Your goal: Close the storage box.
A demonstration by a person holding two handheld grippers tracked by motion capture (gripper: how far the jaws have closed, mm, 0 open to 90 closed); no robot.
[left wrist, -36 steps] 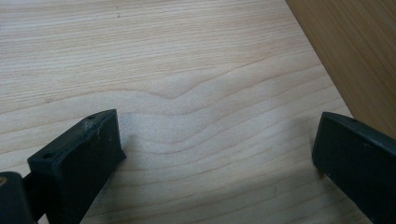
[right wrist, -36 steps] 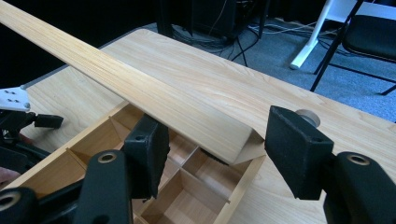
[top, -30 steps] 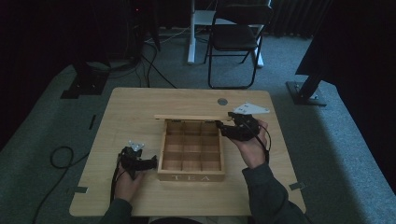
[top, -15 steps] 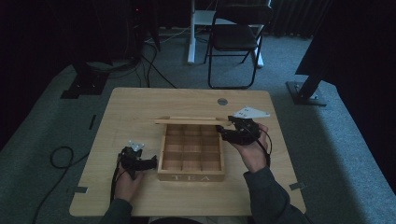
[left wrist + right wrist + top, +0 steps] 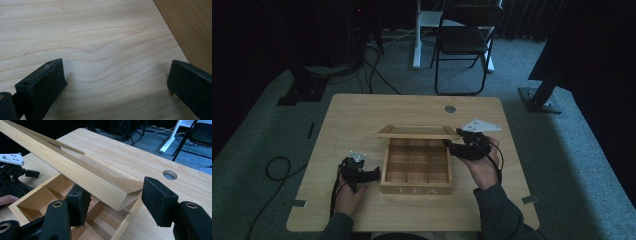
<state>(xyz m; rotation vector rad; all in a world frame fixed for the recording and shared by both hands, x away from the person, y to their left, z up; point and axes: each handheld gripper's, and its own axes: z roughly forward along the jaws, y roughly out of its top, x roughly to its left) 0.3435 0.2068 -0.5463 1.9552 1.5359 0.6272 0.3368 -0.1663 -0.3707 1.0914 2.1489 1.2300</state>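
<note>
- Left tool (image 5: 374, 173): black, two-jawed, held low over the light wooden bench (image 5: 357, 117) in the person's left hand (image 5: 348, 196). It lies just left of the box's front left corner and points toward it. In the left gripper view its jaws stand wide apart with bare bench grain between them and nothing held; the box's wooden side wall crosses the upper right corner of that view, close to the right-hand jaw.
- Open wooden tea box (image 5: 417, 187): sits at the middle of the bench, front face lettered "TEA", interior split by thin partitions into a grid of compartments that appear empty.
- Hinged wooden lid (image 5: 418, 132): a shallow wooden frame joined to the box's far edge, raised and tilted above the rear compartments. In the right gripper view its corner (image 5: 122, 200) projects into the gap between the jaws.
- Right tool (image 5: 451, 146): black, topped by a grey three-cornered plate, held in the person's right hand (image 5: 481, 167) at the box's far right corner. Its jaws are spread wide to either side of the lid corner; whether either pad touches the wood cannot be told.
- Round hole (image 5: 450, 108): in the bench beyond the box.
</note>
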